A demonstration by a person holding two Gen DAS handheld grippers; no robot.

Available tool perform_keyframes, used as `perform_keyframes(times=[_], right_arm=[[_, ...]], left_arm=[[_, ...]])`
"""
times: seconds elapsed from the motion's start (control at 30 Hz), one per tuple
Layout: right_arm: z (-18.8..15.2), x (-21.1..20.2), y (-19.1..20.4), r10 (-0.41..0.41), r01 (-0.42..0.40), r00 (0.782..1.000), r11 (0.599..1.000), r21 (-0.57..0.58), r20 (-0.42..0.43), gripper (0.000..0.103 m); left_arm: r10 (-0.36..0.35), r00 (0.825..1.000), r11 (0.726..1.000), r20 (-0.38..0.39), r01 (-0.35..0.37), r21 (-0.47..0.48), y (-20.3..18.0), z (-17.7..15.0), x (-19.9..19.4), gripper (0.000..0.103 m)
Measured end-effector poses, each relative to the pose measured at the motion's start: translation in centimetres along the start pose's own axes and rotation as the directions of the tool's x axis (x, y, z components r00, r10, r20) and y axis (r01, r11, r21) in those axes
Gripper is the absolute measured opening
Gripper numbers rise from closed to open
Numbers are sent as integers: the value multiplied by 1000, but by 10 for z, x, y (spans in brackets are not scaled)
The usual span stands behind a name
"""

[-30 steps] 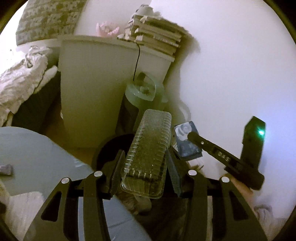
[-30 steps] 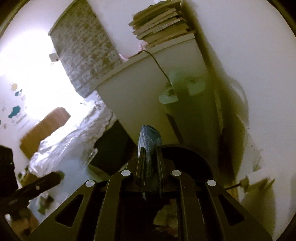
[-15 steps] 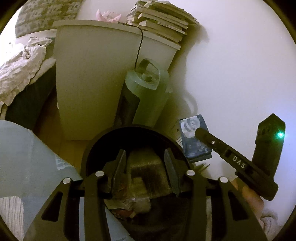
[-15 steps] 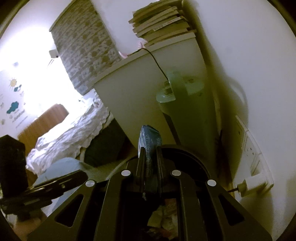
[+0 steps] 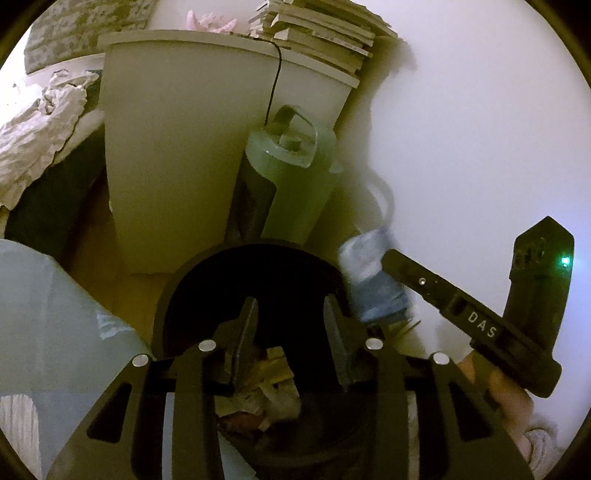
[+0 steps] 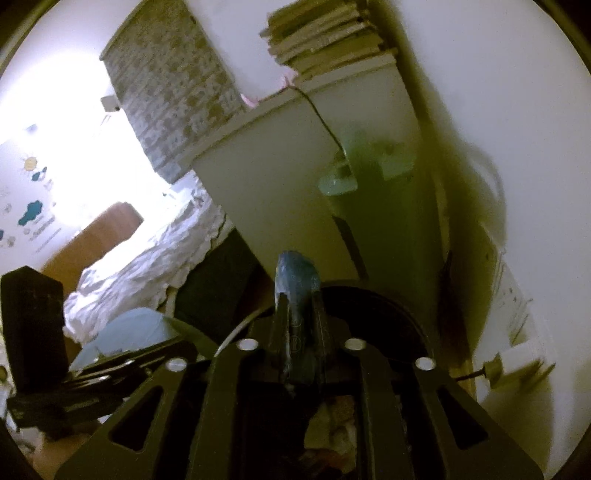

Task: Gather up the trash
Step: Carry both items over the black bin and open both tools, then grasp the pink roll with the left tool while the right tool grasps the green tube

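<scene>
A round black trash bin [image 5: 207, 273] stands on the floor below me, with crumpled paper and wrappers [image 5: 266, 384] inside. My left gripper [image 5: 291, 325] is open and empty, right above the bin's mouth. My right gripper [image 6: 299, 310] is shut on a blue wrapper [image 6: 297, 280], held over the bin's rim [image 6: 399, 314]. In the left wrist view the blue wrapper [image 5: 373, 277] and the right gripper [image 5: 391, 258] hang at the bin's right edge.
A white cabinet [image 5: 177, 147] with stacked books [image 5: 321, 33] stands behind the bin. A green tower appliance [image 5: 288, 184] leans beside it. A bed with white linen [image 6: 147, 254] lies left. A wall socket with plug [image 6: 517, 354] is on the right.
My left gripper let go of the clear plastic tray; it dropped into the bin and is out of sight. The right gripper with the blue wrapper moved closer over the bin.
</scene>
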State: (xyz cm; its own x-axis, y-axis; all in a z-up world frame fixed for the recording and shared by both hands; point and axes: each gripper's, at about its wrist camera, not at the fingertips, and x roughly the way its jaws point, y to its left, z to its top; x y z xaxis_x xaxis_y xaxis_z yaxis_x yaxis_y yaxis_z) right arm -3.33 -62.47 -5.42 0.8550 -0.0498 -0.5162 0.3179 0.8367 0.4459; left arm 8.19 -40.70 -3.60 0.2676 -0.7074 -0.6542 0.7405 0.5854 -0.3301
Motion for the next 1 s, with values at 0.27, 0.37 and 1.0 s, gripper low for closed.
perform_keyframes(times=[0.27,0.37,1.0], right_arm=[[-2,0,5,17,-17,999,1000,-4,42,77],[-2,1,7,17,-17,999,1000,-11,37,77],[-45,27,126,232,-277,946,941,-194,-225,52]], left_arm=[[93,994,995,63,-91,-38,11,-6,-28,89],[120,989,991,87,-114,-77,23,-10,-48,92],[483,872,813,79,-413,-411,217,-106,-255,71]])
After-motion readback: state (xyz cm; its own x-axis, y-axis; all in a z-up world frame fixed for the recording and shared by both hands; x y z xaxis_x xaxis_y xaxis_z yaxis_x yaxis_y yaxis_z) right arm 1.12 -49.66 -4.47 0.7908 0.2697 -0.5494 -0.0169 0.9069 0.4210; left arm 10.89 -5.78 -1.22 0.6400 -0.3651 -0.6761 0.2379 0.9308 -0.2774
